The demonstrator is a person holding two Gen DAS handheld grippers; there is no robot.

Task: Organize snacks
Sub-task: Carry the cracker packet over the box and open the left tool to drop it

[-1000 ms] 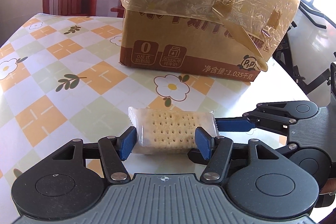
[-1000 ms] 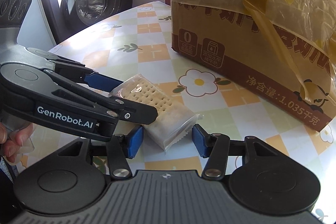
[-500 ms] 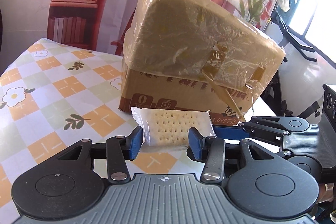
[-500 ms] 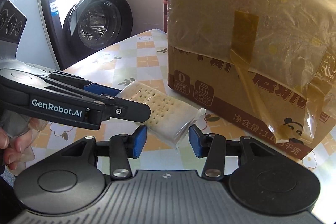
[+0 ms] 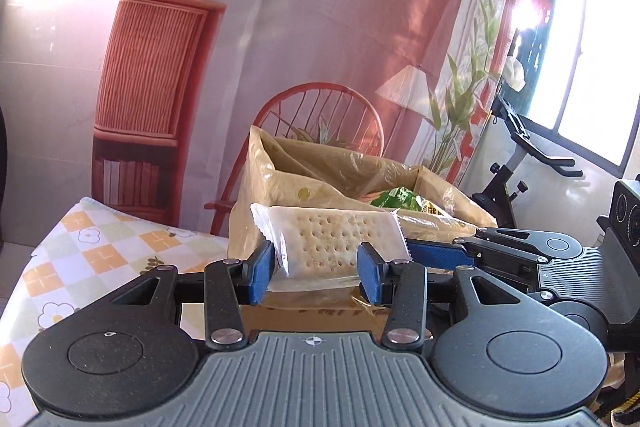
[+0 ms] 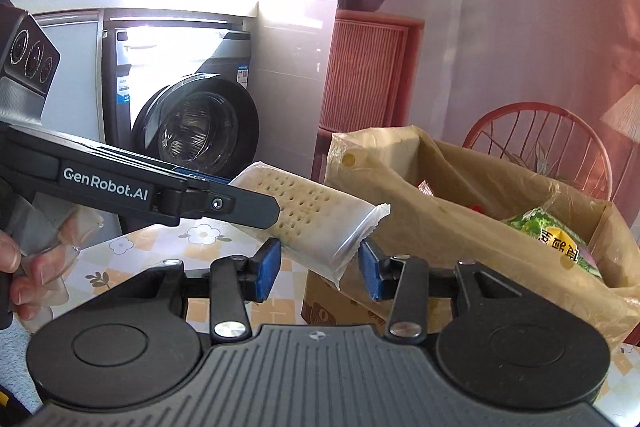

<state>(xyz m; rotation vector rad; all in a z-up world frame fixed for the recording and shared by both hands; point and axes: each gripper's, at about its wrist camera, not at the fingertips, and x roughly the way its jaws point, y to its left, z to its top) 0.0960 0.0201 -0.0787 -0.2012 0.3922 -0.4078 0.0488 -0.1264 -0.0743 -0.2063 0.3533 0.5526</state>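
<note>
A clear-wrapped cracker packet hangs in the air in front of the open plastic-lined cardboard box. My left gripper is shut on it, with a blue pad pressed on each side. In the right wrist view the packet points end-on at my right gripper, whose pads close on its near end and crimped seal. The left gripper's finger crosses over the packet's far end. A green snack bag lies inside the box.
The checked flower tablecloth lies below, with the box standing on it. A washing machine stands beyond the table's left side. A red chair is behind the box and an exercise bike at the right. A hand holds the left gripper.
Both grippers closed on the packet and lifted it off the table. They rose until the box's open top and the green bag inside came into view.
</note>
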